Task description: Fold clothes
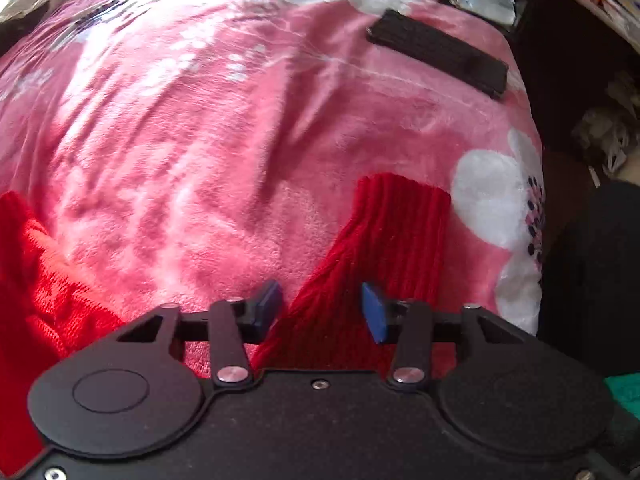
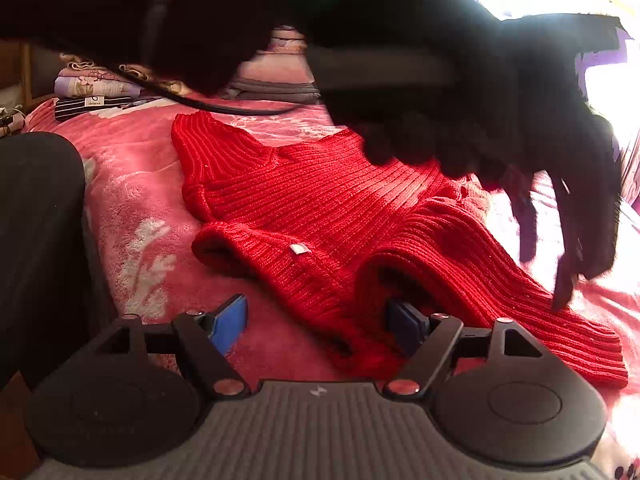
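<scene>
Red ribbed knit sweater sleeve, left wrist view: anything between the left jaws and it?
Nothing visible: the red ribbed knit sweater sleeve lies bare on the pink fleece blanket, directly below the left gripper. The black flat bar lies well beyond.

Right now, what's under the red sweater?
The red sweater lies on a pink flowery blanket, which shows all around it. Whatever sits directly beneath the knit or below the blanket is covered.

My left wrist camera looks steeply down, close over the pink blanket point(image 1: 208, 128) on the bed. My right wrist camera sits low, facing across the bed. Both views share the red sweater point(image 2: 320, 208) and blanket.
</scene>
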The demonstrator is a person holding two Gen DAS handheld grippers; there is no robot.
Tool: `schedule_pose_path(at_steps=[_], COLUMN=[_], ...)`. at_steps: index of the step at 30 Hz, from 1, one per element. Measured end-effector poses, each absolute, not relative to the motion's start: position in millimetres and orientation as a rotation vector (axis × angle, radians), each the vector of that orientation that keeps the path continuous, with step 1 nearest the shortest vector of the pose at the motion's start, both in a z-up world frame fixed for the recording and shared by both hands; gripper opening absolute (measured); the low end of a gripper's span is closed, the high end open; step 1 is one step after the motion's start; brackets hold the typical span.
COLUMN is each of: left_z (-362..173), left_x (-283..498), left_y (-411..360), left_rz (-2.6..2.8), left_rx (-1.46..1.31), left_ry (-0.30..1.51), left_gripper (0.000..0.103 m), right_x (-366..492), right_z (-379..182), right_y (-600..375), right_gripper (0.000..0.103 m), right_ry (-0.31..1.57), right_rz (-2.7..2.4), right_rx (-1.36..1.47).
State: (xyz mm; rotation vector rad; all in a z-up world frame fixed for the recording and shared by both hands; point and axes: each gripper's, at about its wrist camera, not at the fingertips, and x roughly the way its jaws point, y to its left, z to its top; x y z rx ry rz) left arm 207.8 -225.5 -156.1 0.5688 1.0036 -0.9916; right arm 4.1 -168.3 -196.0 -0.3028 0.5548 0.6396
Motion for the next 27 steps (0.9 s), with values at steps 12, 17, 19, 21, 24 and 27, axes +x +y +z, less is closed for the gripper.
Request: schedule_pose_path(at_steps=[12,17,19,21,24,27], left_z=[-89,-100,-103,-106,-112,-138], left_x=[210,222,226,228,230,242], left_y=[-79,-53,-46,-43,-38,-45], left_rz=[-0.738,-0.645,-0.624,-0.619,-0.625,-0.523], left_rx=[0.050,-0.067,-0.129,-0.164,-0.211,-0.086], left_ry=[0.676,0.654,0.637,0.625,0.617,0.749], left_gripper=[0.011,0.011,0.011,0.011,0.011,0.011], right_x=[8,13,12,14,20,23], right_z=[-181,-183,-181,-181,-186,-186], right_y=[-184,-177,-180,-187,-195,-202], right_gripper=[0.075,0.076,0.076,0.076,0.077,0.076], right_ry=[0.526,0.559,0.558,0.574,0.612,0.622], right_rz=[0.602,0.613,0.616,0.612,0.612,0.622], right_rx=[-0.202,-0.203,-0.190,-0.157,-0.097,-0.043])
